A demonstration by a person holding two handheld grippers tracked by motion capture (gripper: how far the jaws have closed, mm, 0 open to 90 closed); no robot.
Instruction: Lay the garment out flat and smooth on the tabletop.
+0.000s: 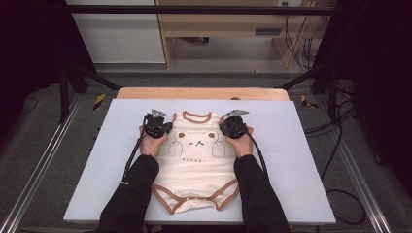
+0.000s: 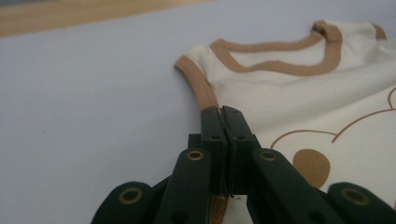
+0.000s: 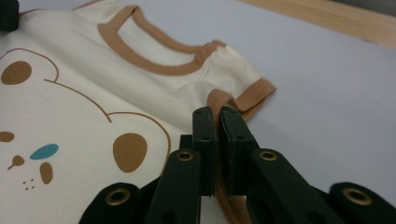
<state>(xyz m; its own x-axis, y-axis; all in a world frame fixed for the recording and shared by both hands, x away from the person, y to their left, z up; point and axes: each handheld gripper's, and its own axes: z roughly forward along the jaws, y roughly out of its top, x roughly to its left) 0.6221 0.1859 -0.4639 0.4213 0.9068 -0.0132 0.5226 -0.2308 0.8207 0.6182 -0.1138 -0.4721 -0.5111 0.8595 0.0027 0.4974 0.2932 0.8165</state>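
Note:
A cream baby bodysuit (image 1: 197, 165) with brown trim and a bear print lies flat on the white board (image 1: 97, 160), neckline away from me. My left gripper (image 1: 164, 127) is shut on the brown-trimmed armhole edge at the garment's left side; in the left gripper view the trim (image 2: 203, 91) runs into the closed jaws of that gripper (image 2: 221, 112). At the opposite armhole my right gripper (image 1: 224, 127) is shut on the trim (image 3: 219, 100), which is pinched between the black jaws of this gripper (image 3: 217, 114). Both hands rest on the cloth.
The white board covers a wooden table (image 1: 204, 93) whose far edge shows beyond it. Metal frame rails (image 1: 39, 165) run along both sides, and cables (image 1: 340, 194) lie on the floor at the right.

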